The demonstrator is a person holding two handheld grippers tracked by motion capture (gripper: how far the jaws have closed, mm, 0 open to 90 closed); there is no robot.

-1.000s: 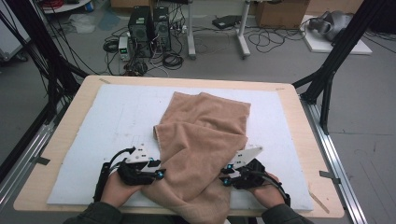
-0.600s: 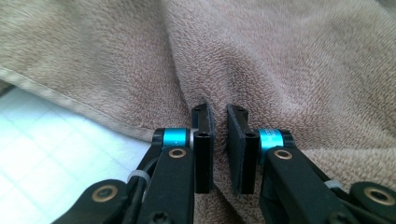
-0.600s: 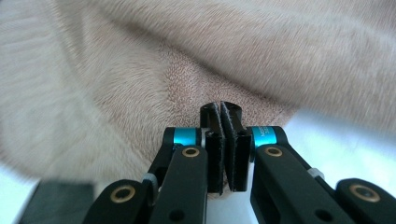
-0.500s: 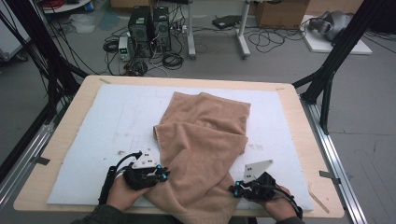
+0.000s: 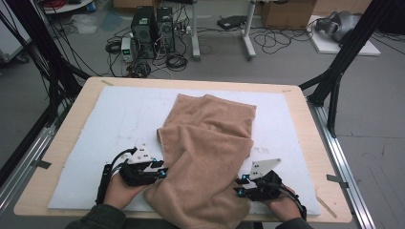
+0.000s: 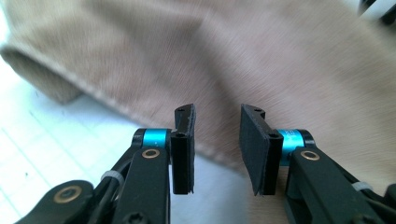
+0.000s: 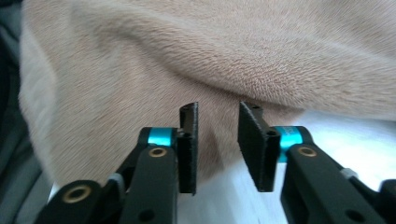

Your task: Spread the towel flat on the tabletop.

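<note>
A tan towel (image 5: pixel 210 143) lies crumpled across the white mat (image 5: pixel 114 114), and its near end hangs over the table's front edge. My left gripper (image 5: pixel 162 171) sits at the towel's left edge, pointing right. In the left gripper view its jaws (image 6: pixel 217 144) have just been opening and stand apart over the towel's hem (image 6: pixel 280 60), pressing on nothing. My right gripper (image 5: pixel 237 187) points left at the towel's right side. Its jaws (image 7: pixel 217 144) have also just been opening, with the towel (image 7: pixel 233 56) right ahead and no cloth pinched.
The wooden table (image 5: pixel 296 93) has metal rails along both sides and black frame posts (image 5: pixel 334 81) at its far corners. Bare mat lies to the left and right of the towel. Computer towers (image 5: pixel 153 26), cables and boxes stand on the floor beyond.
My right gripper has drawn back to the right and toward the front edge, off the towel's side. The left gripper has stayed at the towel's left edge.
</note>
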